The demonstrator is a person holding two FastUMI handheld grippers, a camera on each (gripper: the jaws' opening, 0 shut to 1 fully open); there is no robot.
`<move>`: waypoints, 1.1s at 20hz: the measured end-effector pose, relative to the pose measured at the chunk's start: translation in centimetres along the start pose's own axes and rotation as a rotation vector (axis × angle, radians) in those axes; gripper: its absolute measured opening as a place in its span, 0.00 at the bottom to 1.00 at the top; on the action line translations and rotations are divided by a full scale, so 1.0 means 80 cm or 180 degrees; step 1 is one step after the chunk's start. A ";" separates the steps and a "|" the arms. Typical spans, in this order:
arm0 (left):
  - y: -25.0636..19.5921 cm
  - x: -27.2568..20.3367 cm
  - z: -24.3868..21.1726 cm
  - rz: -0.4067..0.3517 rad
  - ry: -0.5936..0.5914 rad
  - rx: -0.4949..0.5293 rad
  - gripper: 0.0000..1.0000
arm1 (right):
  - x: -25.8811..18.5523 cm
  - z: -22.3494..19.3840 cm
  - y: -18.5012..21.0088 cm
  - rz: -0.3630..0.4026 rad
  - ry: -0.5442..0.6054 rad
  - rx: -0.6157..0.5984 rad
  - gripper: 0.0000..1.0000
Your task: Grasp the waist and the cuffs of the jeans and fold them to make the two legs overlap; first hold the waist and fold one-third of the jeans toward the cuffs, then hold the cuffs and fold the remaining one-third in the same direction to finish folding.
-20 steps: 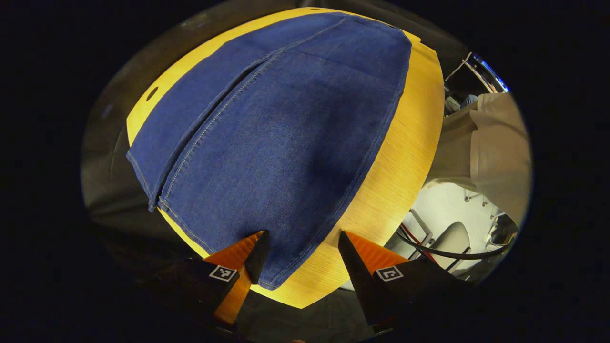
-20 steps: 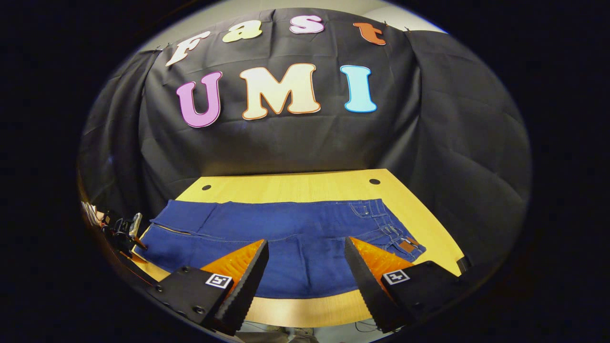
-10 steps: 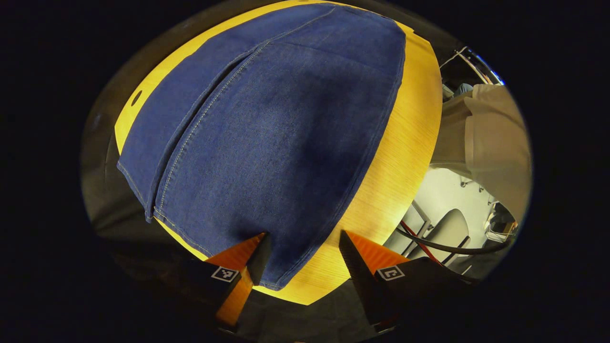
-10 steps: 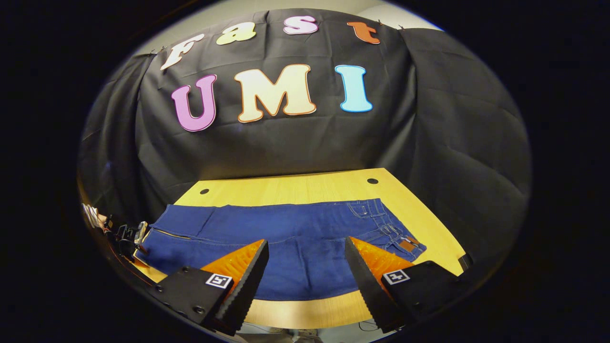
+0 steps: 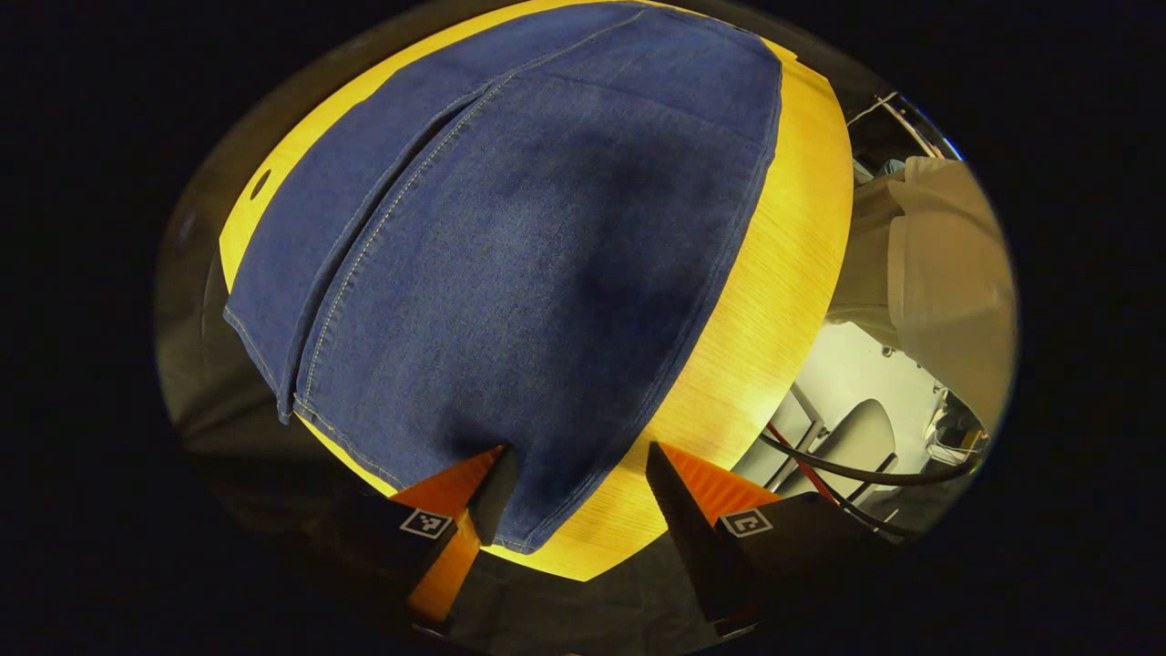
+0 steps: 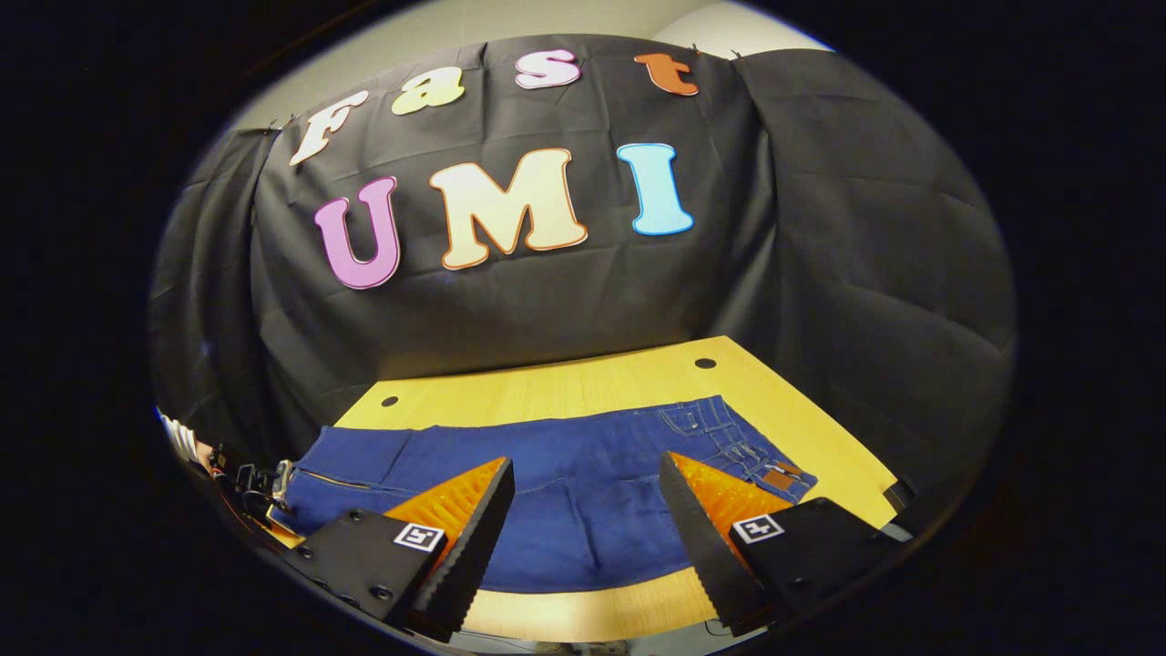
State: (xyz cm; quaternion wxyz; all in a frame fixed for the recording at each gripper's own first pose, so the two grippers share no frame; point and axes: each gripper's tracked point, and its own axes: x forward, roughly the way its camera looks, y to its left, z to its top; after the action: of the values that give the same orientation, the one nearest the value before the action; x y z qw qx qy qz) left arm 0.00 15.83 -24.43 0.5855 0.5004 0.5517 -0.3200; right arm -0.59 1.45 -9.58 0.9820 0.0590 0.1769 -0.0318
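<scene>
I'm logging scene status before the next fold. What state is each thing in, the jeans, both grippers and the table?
jeans: spread flat along the table, legs already overlapped, not yet folded in thirds.
waist: flat on the table, ungrasped.
cuffs: at the table's edge, ungrasped.
left gripper: open, over the cuff corner.
right gripper: open, hovering before the jeans' middle.
table: bearing the jeans.

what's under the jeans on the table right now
The jeans lie flat on the yellow wooden table, whose bare top shows all around them. In the left gripper view one leg overlaps the other. Anything beneath the denim is covered.
</scene>
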 end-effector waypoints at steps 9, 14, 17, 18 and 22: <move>0.008 -0.002 0.003 0.0072 0.0076 0.0083 0.49 | 0.004 0.000 -0.006 0.0012 0.0017 0.0009 0.98; 0.017 0.000 0.004 0.0190 0.0134 0.0303 0.15 | 0.010 -0.005 -0.003 0.0067 0.0061 -0.0035 0.98; 0.018 -0.001 0.005 0.0170 0.0181 0.0245 0.00 | 0.013 -0.020 0.003 0.0198 0.0188 -0.0080 0.99; 0.019 -0.001 0.006 0.0162 0.0195 0.0234 0.00 | 0.013 -0.030 0.006 0.0282 0.0284 -0.0178 0.99; 0.018 -0.001 0.006 0.0183 0.0217 0.0154 0.00 | 0.008 -0.054 -0.021 0.0390 0.0598 -0.0777 0.98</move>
State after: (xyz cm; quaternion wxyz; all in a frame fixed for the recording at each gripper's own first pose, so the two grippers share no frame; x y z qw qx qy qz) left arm 1.51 15.81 -24.08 0.5630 0.5406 0.5489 -0.2991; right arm -1.64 0.32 -14.02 0.9611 -0.0474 0.2665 0.0556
